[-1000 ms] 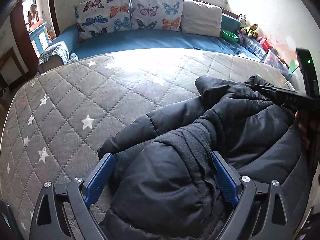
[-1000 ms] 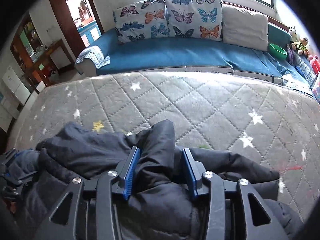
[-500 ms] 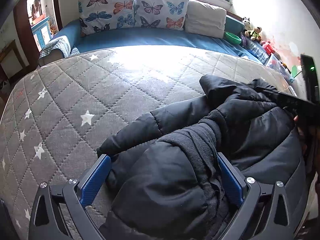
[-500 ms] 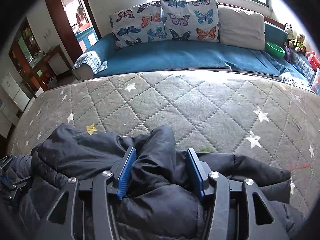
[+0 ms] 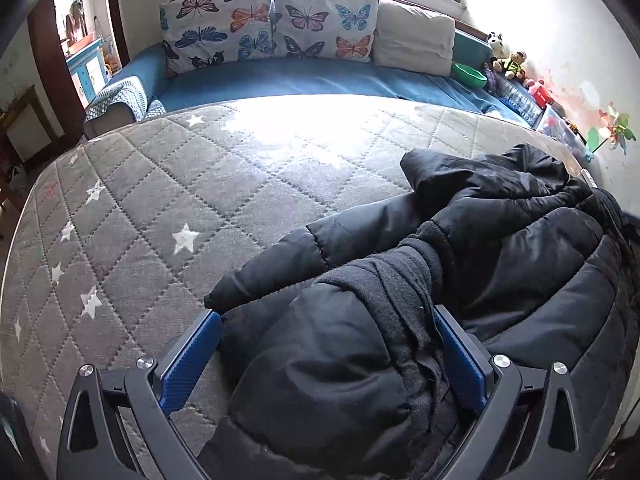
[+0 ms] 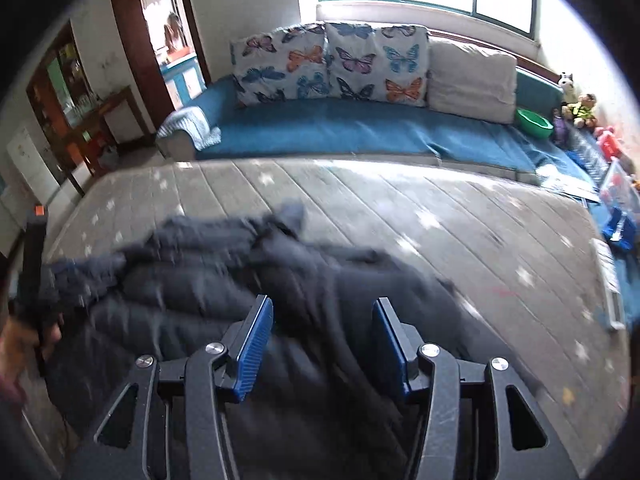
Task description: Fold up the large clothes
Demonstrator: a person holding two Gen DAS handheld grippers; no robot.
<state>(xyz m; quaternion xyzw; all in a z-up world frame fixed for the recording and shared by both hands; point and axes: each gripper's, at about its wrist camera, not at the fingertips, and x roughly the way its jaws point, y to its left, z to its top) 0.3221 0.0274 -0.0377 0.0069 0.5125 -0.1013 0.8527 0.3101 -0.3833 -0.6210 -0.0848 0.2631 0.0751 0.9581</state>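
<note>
The black padded jacket lies bunched on the grey quilted mattress with white stars. The left gripper has its blue pads spread wide, and a thick fold of the jacket with a fleece lining fills the space between them; the right pad touches the cloth, the left pad is just beside it. The right gripper is released, its jaws apart above the jacket, which is blurred there. Beyond both tools stand butterfly cushions on a blue sofa.

Right view blurs jacket; bottom edge crops it.
</note>
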